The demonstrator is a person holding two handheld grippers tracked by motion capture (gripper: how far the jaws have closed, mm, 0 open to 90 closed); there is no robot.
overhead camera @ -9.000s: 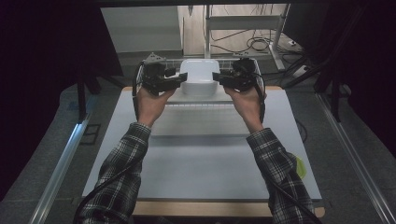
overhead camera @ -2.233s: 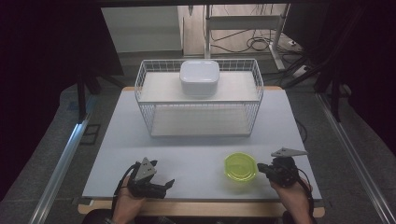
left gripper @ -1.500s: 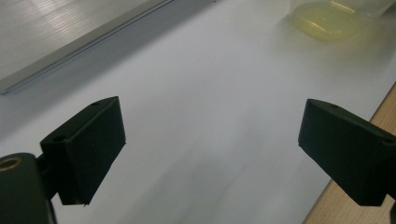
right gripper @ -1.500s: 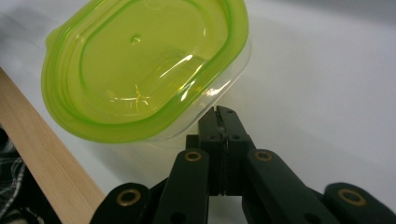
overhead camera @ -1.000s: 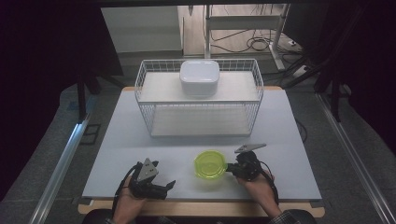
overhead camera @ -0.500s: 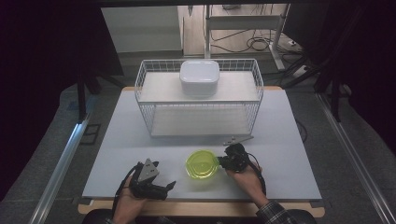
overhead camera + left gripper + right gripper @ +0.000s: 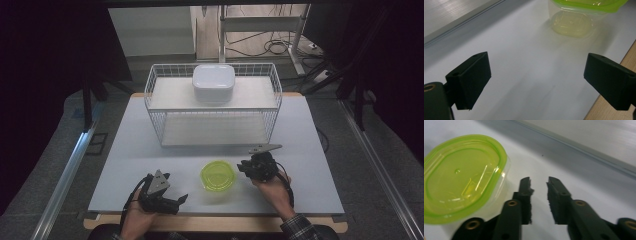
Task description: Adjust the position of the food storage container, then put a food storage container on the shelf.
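Tub [image 7: 218, 176], clear with green lid: on the table [image 7: 125, 150], near edge, centre, between my two grippers. Upright, lid on.

Right gripper [image 7: 248, 166]: just right of the tub, beside it, not around it. In its own view the jaws stand narrow, a slim gap between the pads, nothing held; the left pad sits close against the tub's [image 7: 461, 177] wall, and I cannot tell if it touches.

Left gripper [image 7: 177, 200]: near-left of the tub, low on the table, jaws wide and empty. Its own view has the tub [image 7: 579, 17] ahead and apart.

Basket [image 7: 155, 97], white wire: far centre of the table, with a white box [image 7: 214, 83] on its top shelf.

Step in hand, as I judge it: nudging the tub leftward with the side of the right gripper, or lining up to take it. Next I would need to spread the right jaws and set them over the rim, or bring the left in to steady it.
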